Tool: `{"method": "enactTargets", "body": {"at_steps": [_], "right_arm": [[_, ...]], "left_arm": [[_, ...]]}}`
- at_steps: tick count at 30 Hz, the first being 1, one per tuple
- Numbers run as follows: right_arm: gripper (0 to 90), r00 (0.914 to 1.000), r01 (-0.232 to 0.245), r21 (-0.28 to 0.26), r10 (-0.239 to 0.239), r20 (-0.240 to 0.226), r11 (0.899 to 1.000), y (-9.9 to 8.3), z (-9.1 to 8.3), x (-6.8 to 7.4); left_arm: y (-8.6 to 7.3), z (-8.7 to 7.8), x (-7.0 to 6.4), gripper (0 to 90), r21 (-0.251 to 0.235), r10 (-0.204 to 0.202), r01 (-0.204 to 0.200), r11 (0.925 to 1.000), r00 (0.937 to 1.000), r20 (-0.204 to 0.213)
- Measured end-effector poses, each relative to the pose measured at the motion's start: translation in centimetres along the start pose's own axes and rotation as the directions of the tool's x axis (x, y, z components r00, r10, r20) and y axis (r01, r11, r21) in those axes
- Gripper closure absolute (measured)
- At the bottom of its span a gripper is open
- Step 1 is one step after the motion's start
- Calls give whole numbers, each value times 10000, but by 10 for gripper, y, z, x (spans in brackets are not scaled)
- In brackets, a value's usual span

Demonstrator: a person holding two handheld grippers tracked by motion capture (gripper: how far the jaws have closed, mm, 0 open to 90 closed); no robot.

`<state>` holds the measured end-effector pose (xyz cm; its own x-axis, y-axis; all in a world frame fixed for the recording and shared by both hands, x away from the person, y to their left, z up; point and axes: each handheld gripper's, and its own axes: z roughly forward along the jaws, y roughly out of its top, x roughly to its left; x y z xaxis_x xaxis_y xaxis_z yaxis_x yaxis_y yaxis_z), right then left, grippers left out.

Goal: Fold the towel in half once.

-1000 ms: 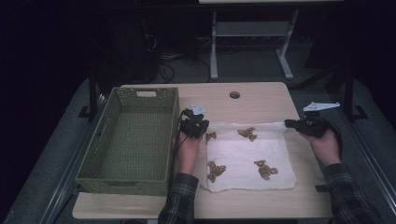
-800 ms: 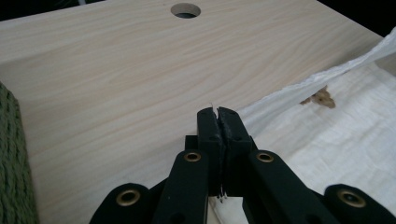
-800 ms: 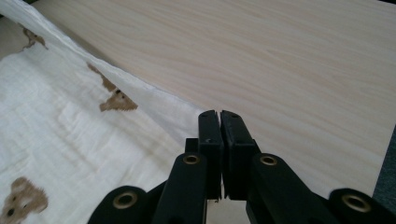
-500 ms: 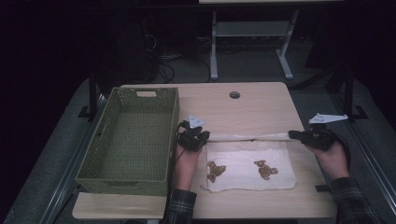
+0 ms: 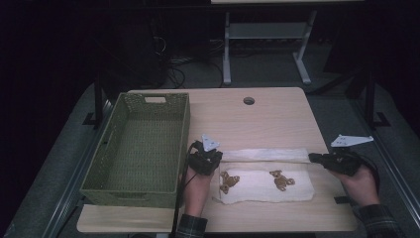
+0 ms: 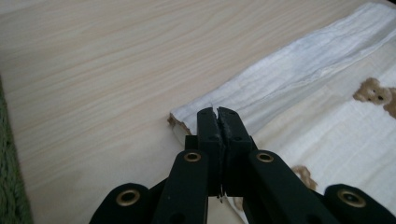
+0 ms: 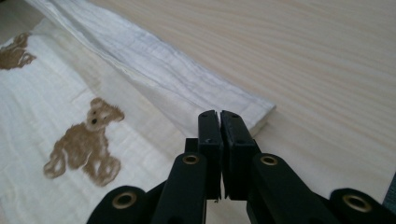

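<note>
A white cloth (image 5: pixel 262 184) printed with brown teddy bears lies on the wooden table (image 5: pixel 233 119) near the front edge. Its far edge is folded over toward the person as a plain white strip (image 6: pixel 299 79). My left gripper (image 5: pixel 213 161) sits at the strip's left corner, jaws shut on the cloth there (image 6: pixel 218 112). At the strip's right corner my right gripper (image 5: pixel 313 157) has its jaws shut on the cloth (image 7: pixel 219 114) as well. Two bears (image 5: pixel 229 181) show on the part left uncovered, and one bear (image 7: pixel 86 140) lies close to the right jaws.
A green woven basket (image 5: pixel 182 144) with nothing in it stands on the left of the table, close beside the left gripper. A round cable hole (image 5: pixel 248 100) is near the table's far edge. Bare wood stretches beyond the cloth.
Both grippers have come toward the person with the cloth's far edge, folding it over. The two far bears are now covered.
</note>
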<state>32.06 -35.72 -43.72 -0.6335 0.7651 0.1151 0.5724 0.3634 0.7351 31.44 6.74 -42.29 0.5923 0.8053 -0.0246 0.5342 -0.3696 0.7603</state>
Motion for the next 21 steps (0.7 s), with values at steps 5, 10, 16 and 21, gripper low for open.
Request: {"method": "enactTargets", "body": {"at_steps": [5,10,16,21], "right_arm": [[868,9999,118,137,-118,-19,9998,-7,-5,6],[868,9998,146,52,-145,-123,9999,-15,-12,12],[868,9997,197,85,-196,-174,9998,-25,-22,22],[868,9994,258,92,-255,-246,9996,-31,-28,31]], "left_arm": [[-6,-9,-8,882,-70,-2,3,10000,10000,93],[-10,-16,-13,882,-93,-15,17,10000,9998,192],[-16,-27,-23,882,-13,179,-179,9998,9998,99],[-24,-37,-32,882,49,323,-324,9995,9994,107]]}}
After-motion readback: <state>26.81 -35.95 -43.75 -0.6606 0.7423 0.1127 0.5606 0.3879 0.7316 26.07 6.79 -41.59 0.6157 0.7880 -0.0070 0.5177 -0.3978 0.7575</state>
